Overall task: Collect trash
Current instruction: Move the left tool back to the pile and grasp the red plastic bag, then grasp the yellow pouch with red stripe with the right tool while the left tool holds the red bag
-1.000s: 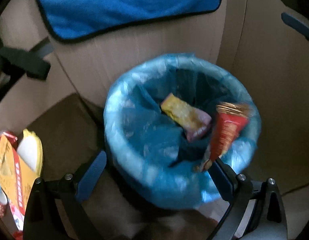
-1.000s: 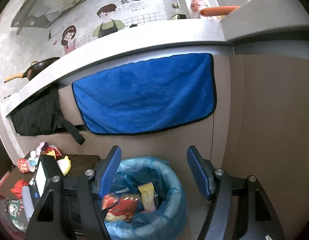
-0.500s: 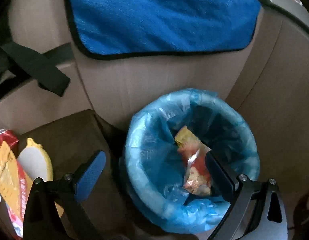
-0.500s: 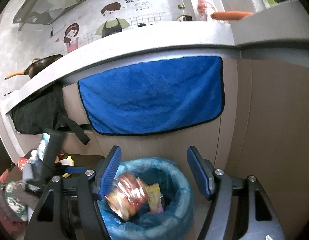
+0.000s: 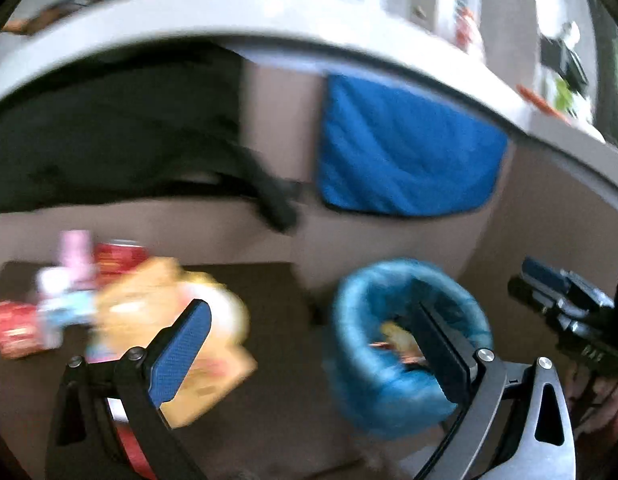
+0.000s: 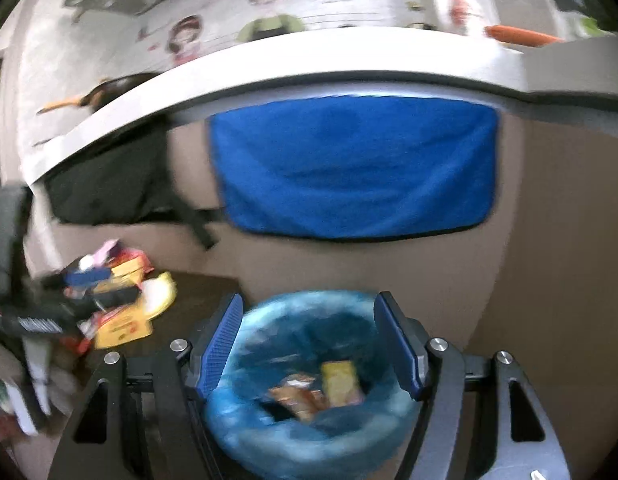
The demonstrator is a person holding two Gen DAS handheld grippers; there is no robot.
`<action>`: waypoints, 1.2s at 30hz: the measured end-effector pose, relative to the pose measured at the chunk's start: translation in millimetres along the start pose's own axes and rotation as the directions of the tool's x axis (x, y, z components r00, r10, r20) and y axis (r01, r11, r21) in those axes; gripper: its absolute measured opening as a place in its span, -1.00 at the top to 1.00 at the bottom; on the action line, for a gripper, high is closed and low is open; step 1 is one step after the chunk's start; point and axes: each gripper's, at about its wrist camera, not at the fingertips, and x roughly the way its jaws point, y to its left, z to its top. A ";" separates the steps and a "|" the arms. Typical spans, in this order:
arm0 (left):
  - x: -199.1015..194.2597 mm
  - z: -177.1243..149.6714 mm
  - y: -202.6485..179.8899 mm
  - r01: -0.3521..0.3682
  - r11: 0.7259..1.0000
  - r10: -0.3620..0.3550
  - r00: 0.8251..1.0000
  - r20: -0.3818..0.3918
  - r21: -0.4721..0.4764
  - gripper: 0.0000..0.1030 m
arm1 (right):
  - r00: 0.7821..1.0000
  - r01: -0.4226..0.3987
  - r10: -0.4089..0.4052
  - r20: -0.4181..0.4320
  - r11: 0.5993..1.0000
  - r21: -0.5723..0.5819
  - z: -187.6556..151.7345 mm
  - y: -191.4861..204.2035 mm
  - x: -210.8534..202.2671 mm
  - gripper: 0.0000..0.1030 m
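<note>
So we've got the grey countertop [image 6: 349,68] arcing across the upper part of both views, with the brown cabinet front [image 6: 549,260] below it; a big blue towel [image 6: 353,168] hangs off the counter edge, dead centre in the right wrist view and upper right of centre in the left one; a black bag or cloth [image 5: 109,136] fills the left of the left wrist frame, pretty smeared.

Next down, the blue-lined trash bin [image 6: 309,436] sits at the bottom centre of the right view, and a few wrappers [image 6: 321,392] lie inside it, yellow and reddish; in the left view it's lower right of centre.

Our left gripper [image 5: 309,356] has its fingers spread wide with nothing between them; the right finger overlaps the bin in the frame, the left one sits over the trash pile [image 5: 109,312] on the dark low table [image 5: 269,400] at lower left; all blurry, so we can't tell the packets apart.

Our right gripper [image 6: 309,344] is also wide open and empty, its blue pads [image 6: 225,344] framing the bin's rim.
</note>
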 end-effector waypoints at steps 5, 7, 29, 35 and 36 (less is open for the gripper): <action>-54.4 -14.7 75.5 -0.150 0.987 0.151 0.989 0.008 -0.049 -0.95 | 0.990 -0.144 0.142 -0.024 0.984 -0.105 -1.2 64.1 13.6 -0.33; -68.1 -27.5 107.7 -0.168 0.978 0.165 0.986 -0.035 -0.120 -0.95 | 0.982 -0.189 0.184 -0.050 0.973 -0.130 -1.3 89.0 23.2 -0.33; -71.7 -88.1 167.2 -0.100 0.921 0.056 0.990 -0.127 -0.376 0.04 | 0.949 -0.283 0.256 -0.186 0.949 -0.137 12.5 169.6 61.8 -0.33; -161.4 -74.0 185.1 -0.289 0.923 0.279 0.957 -0.075 -0.253 0.04 | 0.933 -0.339 0.307 -0.187 0.925 -0.170 15.7 214.6 66.5 -0.33; -175.8 -72.8 188.1 -0.326 0.916 0.318 0.945 -0.070 -0.233 0.04 | 0.931 -0.344 0.311 -0.191 0.922 -0.178 15.0 221.2 67.9 -0.33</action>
